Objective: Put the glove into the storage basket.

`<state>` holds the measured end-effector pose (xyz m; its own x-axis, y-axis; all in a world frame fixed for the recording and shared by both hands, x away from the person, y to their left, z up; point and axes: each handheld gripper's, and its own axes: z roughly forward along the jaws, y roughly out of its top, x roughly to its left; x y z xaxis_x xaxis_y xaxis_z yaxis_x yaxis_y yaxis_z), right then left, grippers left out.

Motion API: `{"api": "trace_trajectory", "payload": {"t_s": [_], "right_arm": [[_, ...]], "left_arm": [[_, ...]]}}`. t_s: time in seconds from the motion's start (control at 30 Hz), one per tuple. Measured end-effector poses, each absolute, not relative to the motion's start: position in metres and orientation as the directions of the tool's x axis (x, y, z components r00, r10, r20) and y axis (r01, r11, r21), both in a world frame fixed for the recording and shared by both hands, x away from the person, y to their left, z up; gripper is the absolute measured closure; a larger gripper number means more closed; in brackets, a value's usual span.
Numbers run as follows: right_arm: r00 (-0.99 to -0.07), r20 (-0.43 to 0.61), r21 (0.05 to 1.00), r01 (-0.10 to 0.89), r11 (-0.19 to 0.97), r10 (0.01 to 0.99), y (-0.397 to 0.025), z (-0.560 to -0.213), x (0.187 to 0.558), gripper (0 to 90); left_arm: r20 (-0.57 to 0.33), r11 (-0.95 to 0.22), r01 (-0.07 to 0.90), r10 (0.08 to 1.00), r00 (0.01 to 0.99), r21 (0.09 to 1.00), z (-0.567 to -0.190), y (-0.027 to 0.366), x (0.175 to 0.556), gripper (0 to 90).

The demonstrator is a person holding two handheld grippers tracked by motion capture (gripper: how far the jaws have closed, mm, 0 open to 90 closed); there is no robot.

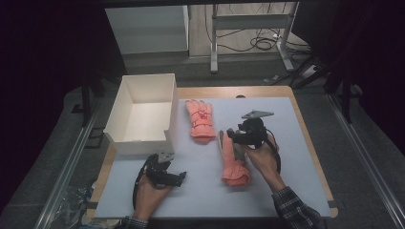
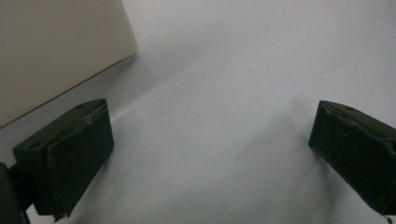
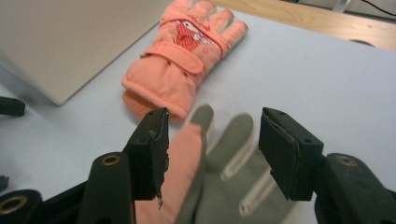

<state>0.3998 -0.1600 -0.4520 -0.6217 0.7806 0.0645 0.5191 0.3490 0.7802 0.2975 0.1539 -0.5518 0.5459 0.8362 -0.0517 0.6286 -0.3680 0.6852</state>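
Observation:
An orange glove lies flat on the white mat, fingers toward the far side; the right gripper view shows its patterned back. A second orange glove lies nearer, grey palm side up. My right gripper is open over this glove's fingers, its jaws standing either side of them without clamping. My left gripper is open low over the bare mat near the front left, nothing between its jaws.
An open white box stands at the back left of the mat; its wall shows close by in the left gripper view and in the right gripper view. The wooden table edge borders the mat.

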Motion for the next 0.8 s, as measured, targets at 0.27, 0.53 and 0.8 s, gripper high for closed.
{"api": "trace_trajectory", "payload": {"t_s": [0.27,0.53,0.8], "right_arm": [[-0.669,0.028,0.765,0.493,0.414,0.743,-0.128,-0.442,0.426,41.7],[-0.695,0.017,0.751,0.484,0.450,0.719,-0.101,-0.442,0.448,41.2],[-0.691,0.005,0.716,0.507,0.480,0.722,-0.074,-0.451,0.480,45.2]], "left_arm": [[-0.055,-0.365,0.630,0.837,0.545,0.686,-0.552,0.154,0.297,0.0],[-0.055,-0.364,0.629,0.837,0.545,0.687,-0.552,0.154,0.297,0.0],[-0.054,-0.365,0.630,0.837,0.544,0.685,-0.552,0.154,0.297,0.0]]}}
